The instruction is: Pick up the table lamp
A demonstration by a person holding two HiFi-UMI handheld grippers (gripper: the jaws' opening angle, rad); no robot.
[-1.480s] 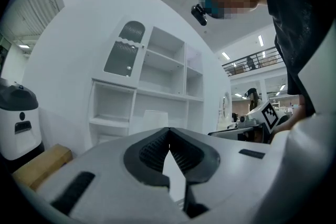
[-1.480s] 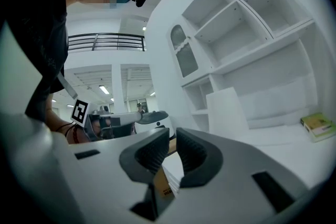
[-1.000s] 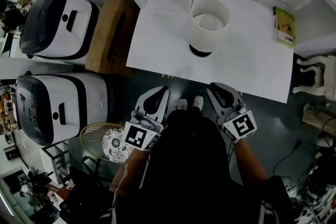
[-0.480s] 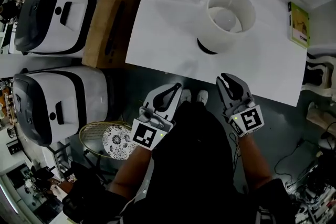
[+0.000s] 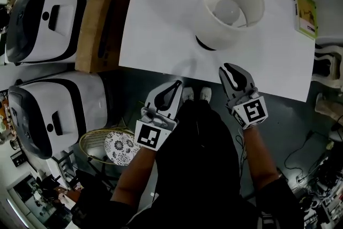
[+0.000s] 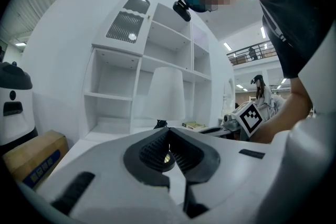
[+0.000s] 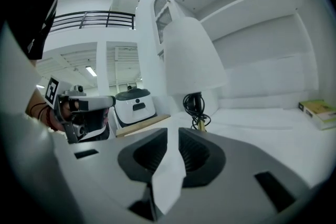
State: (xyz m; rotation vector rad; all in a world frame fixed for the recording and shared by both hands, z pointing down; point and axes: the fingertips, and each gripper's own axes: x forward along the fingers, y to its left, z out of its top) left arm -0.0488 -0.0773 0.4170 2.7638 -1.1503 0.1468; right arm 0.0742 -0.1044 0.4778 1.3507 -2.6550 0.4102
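Observation:
The table lamp (image 5: 230, 8) has a white drum shade and a dark base, and stands upright at the back of the white table (image 5: 161, 29). A coiled black cord (image 7: 195, 105) hangs by its stem. Both grippers hover at the table's near edge, short of the lamp and touching nothing. My left gripper (image 5: 176, 85) is shut and empty, with the lamp (image 6: 167, 94) straight ahead of its tips (image 6: 168, 131). My right gripper (image 5: 229, 68) is shut but for a thin slit, also empty. The lamp (image 7: 191, 55) rises just beyond its tips (image 7: 173, 131).
A green book (image 5: 304, 7) lies at the table's right end. White shelves (image 6: 121, 92) stand behind the table. A cardboard box (image 5: 102, 27) and two white rounded machines (image 5: 43, 24) (image 5: 53, 115) sit to the left. A round wire basket (image 5: 104, 142) is on the floor.
Both grippers have sunk and come forward to the table's near edge. The lamp now looks larger and closer in the head view. Neither gripper has taken hold of anything.

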